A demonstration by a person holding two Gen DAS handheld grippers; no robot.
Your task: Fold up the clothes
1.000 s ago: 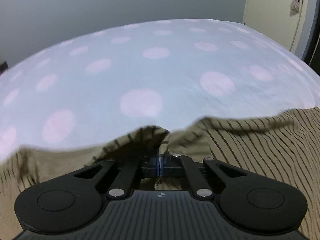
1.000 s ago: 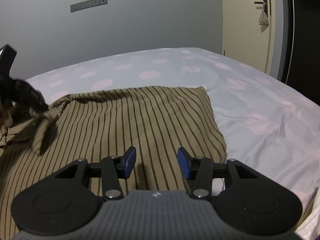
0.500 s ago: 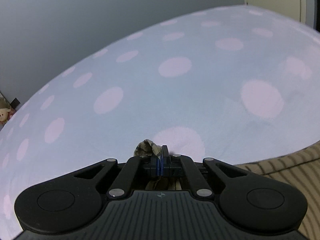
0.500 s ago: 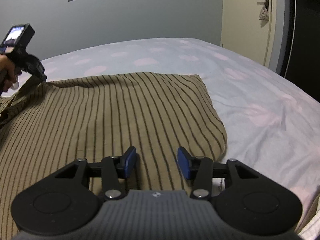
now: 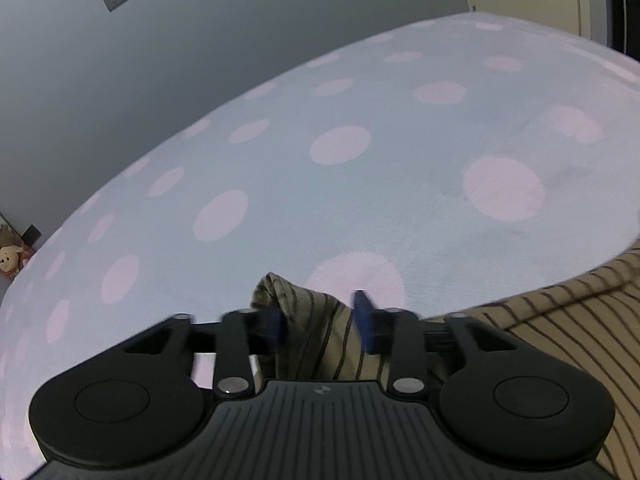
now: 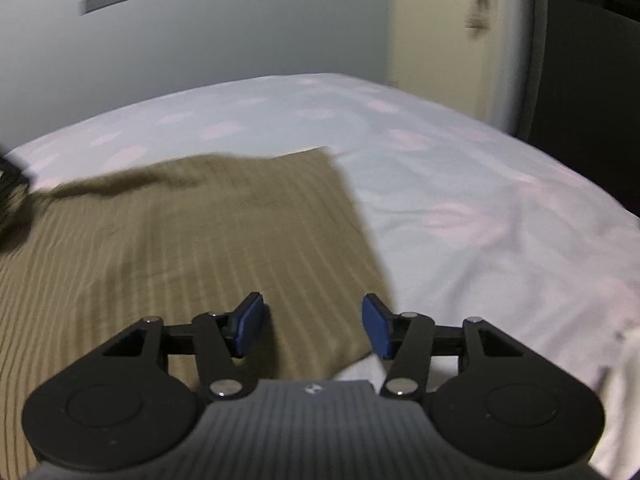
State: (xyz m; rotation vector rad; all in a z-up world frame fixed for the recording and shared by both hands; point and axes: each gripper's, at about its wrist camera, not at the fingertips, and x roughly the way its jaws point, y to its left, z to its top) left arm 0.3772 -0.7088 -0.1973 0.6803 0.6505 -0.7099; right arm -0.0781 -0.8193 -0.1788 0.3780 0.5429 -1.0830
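Left wrist view: the left gripper (image 5: 320, 324) is seen at lower centre with its blue pads parted. A bunched fold of the striped brown garment (image 5: 316, 332) stands between the pads; contact with the left pad is likely but blurred, and a gap is seen at the right pad, so no clamping is recorded. The rest of the garment runs off to the lower right of the frame. Behind it, the pale bedsheet with pink dots (image 5: 340, 184) fills the middle of the frame. A grey wall (image 5: 200, 60) with a socket strip is noted at upper left, and a small plush toy (image 5: 12, 260) at the far left edge.

Right wrist view (motion-blurred): the right gripper (image 6: 312, 328) is held wide, nothing between its pads. The garment (image 6: 200, 240) lies flat on the bedsheet (image 6: 480, 200), filling centre and left; its right edge passes under the gap between the pads. A door (image 6: 460, 40) is seen at upper right.
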